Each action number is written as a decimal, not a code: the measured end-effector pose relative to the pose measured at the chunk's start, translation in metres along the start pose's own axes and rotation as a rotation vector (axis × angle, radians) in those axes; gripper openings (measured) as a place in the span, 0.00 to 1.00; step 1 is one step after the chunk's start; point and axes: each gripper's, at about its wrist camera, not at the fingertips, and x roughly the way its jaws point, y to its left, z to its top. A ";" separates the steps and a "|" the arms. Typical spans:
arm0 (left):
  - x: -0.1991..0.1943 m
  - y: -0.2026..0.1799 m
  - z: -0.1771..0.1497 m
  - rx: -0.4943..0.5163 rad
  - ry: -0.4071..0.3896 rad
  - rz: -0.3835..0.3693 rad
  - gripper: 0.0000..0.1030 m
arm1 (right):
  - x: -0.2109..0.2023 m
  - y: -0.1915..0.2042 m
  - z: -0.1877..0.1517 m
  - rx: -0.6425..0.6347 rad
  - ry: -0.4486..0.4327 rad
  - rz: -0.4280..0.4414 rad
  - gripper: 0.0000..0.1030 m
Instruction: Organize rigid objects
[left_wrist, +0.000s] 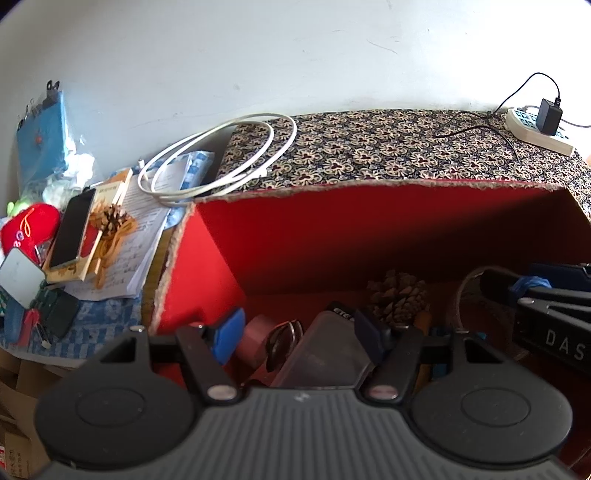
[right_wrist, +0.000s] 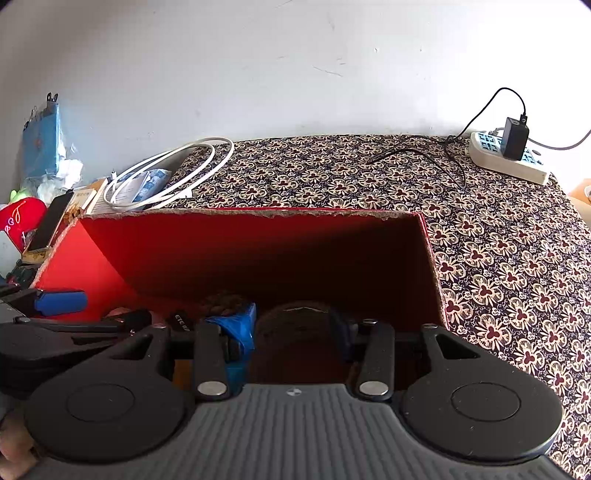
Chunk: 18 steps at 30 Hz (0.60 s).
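Note:
A red box (left_wrist: 295, 236) with an open top stands on the patterned table; it also shows in the right wrist view (right_wrist: 240, 251). Inside lie a pine cone (left_wrist: 399, 295), a clear ETC case (left_wrist: 325, 350), a pink roll (left_wrist: 255, 339), a metal ring (left_wrist: 284, 339) and a round woven piece (left_wrist: 461, 295). My left gripper (left_wrist: 299, 339) is open, its blue fingertips down in the box on either side of the clear case. My right gripper (right_wrist: 291, 328) is open inside the box around a dark round object (right_wrist: 295, 325); whether it touches it is unclear.
A white cable coil (left_wrist: 221, 158) lies at the box's back left. A power strip (right_wrist: 506, 158) with a black charger sits at the back right. A phone (left_wrist: 72, 229), papers, a second pine cone (left_wrist: 109, 218) and a red pouch (left_wrist: 29, 225) crowd the left.

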 end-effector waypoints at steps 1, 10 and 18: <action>0.000 0.000 0.000 0.001 -0.001 -0.001 0.65 | 0.000 0.000 0.000 0.000 0.000 -0.001 0.27; 0.001 0.001 0.000 -0.002 0.000 -0.006 0.65 | 0.000 0.000 0.000 -0.003 0.000 -0.006 0.27; 0.000 0.003 0.000 -0.016 -0.013 -0.010 0.58 | 0.000 0.000 0.000 -0.006 -0.004 -0.010 0.27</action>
